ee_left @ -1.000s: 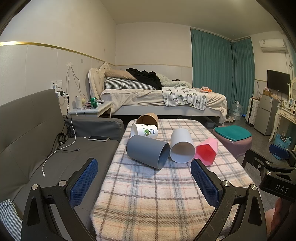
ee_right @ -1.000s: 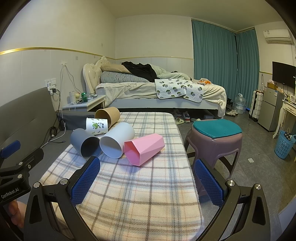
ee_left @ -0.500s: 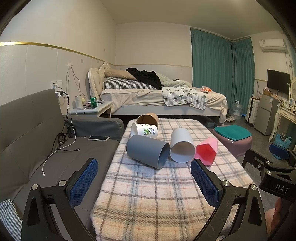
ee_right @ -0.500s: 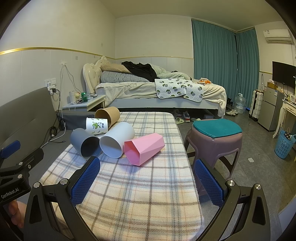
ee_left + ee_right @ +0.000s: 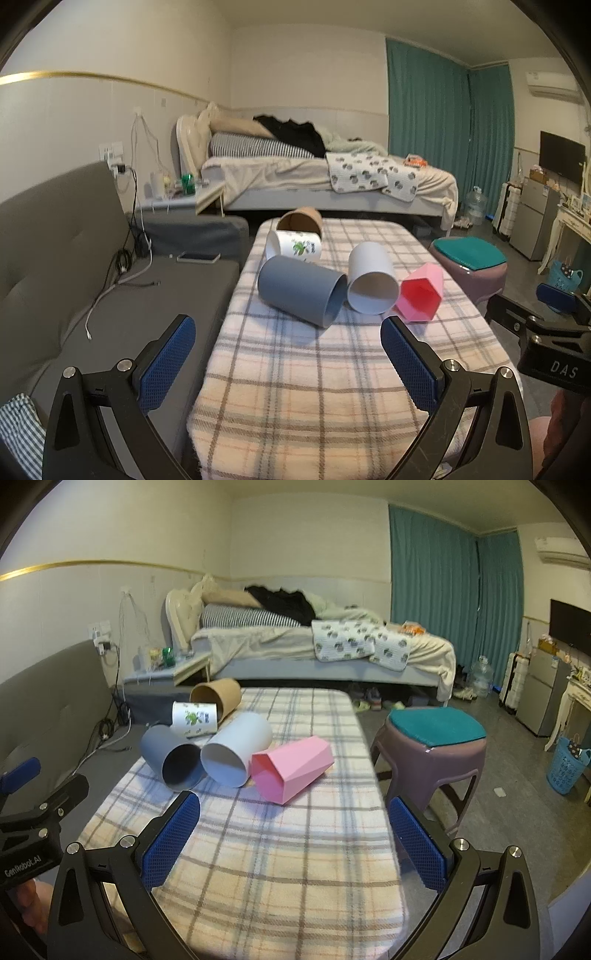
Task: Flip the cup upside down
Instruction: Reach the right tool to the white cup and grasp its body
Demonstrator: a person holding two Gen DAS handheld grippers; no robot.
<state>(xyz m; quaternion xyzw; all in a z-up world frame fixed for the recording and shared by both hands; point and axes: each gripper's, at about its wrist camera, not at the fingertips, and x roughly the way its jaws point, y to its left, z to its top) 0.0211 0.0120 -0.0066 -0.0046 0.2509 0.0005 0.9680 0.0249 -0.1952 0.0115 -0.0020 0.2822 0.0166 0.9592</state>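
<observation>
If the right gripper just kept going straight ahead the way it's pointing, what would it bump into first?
Probably the pink cup, lying on its side on the plaid-covered table, roughly centred between the open fingers. Depth is hard to judge; the right gripper might skim the cloth first.

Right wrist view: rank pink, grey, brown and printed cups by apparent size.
1. pink cup
2. grey cup, though it and the pink cup lie nearer the camera, so true size is unsure
3. brown cup and printed cup look alike; not ranked.

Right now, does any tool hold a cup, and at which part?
Nothing is held. The left tool and the right tool are both open, short of the cups lying on the table.
</observation>
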